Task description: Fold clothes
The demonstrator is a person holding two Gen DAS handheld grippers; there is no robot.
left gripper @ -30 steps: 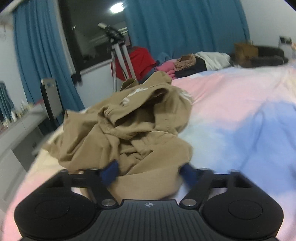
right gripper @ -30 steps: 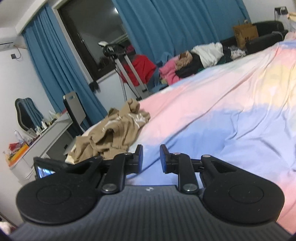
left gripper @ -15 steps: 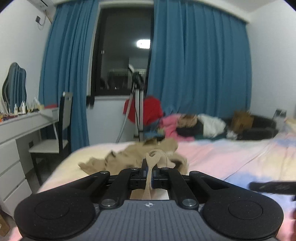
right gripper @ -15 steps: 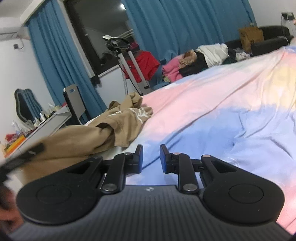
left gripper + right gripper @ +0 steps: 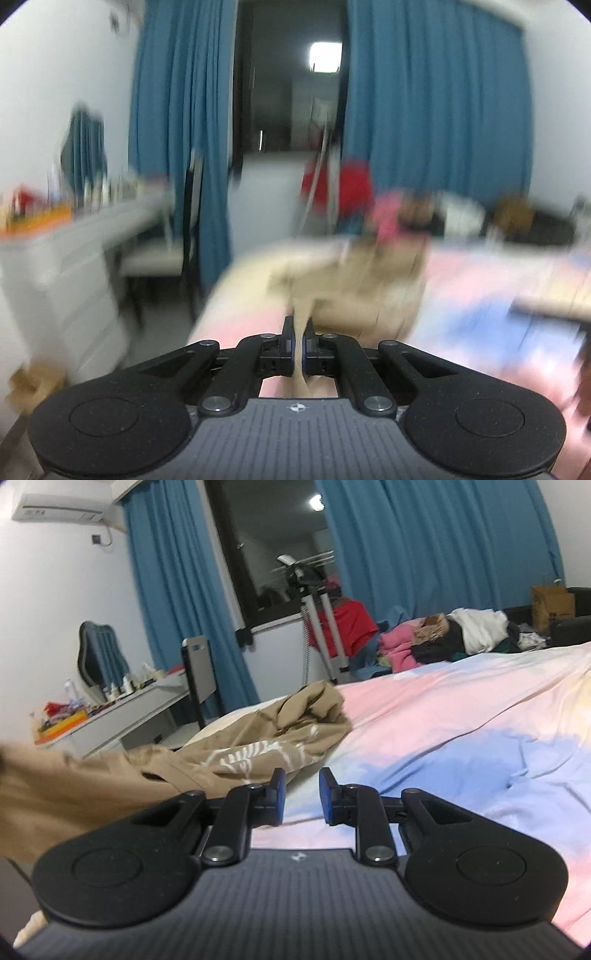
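The bed [image 5: 461, 716], under a pink and blue sheet, spread ahead of both pairs of fingers. The tan garment [image 5: 258, 746] lay crumpled on it, ahead and left of the right gripper [image 5: 301, 794], whose fingers stood apart, empty. The left gripper [image 5: 298, 341] had its fingers pinched onto a fold of that garment [image 5: 351, 288].

Garment [image 5: 258, 746] on bed [image 5: 461, 720]; desk [image 5: 122, 716] left; clothes pile [image 5: 443, 638] behind, probably on sofa.
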